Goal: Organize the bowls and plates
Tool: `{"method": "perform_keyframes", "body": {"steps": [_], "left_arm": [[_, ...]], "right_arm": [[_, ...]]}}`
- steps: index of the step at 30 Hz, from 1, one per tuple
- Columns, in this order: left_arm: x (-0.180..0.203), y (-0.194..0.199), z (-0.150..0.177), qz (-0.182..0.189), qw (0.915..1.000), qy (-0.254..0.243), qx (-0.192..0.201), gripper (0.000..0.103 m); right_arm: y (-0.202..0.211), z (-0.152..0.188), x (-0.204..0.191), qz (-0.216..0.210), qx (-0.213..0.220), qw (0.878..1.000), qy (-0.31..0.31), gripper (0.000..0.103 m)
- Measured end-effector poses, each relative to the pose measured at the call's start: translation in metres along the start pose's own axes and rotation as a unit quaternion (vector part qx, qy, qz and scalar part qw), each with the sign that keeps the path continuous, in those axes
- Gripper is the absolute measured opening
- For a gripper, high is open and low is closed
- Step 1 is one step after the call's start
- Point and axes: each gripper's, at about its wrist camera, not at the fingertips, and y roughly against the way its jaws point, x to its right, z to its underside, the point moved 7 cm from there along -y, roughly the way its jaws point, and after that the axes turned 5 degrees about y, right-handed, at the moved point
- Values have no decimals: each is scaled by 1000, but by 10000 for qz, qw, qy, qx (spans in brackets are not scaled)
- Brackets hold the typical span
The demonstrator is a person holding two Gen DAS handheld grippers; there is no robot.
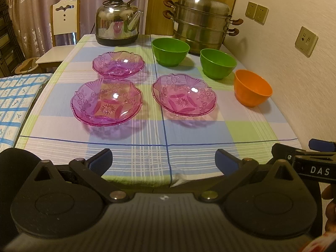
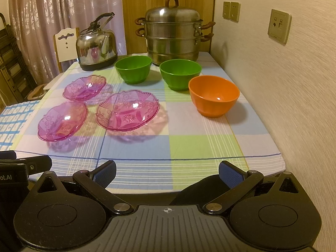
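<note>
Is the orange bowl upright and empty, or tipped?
Upright and empty: the orange bowl sits on its base on the tablecloth, rim up, with bare interior visible.

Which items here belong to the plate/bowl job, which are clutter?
Job:
three pink glass plates
two green bowls
orange bowl

Clutter:
kettle
steamer pot
chair
</note>
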Motion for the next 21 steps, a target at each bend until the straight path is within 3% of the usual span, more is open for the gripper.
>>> {"method": "perform_keyframes", "body": {"steps": [21], "left_arm": [[0, 0, 0, -5, 10000, 0, 6, 103]], "right_arm": [[-1, 0, 0, -12, 0, 10000, -10, 103]]}}
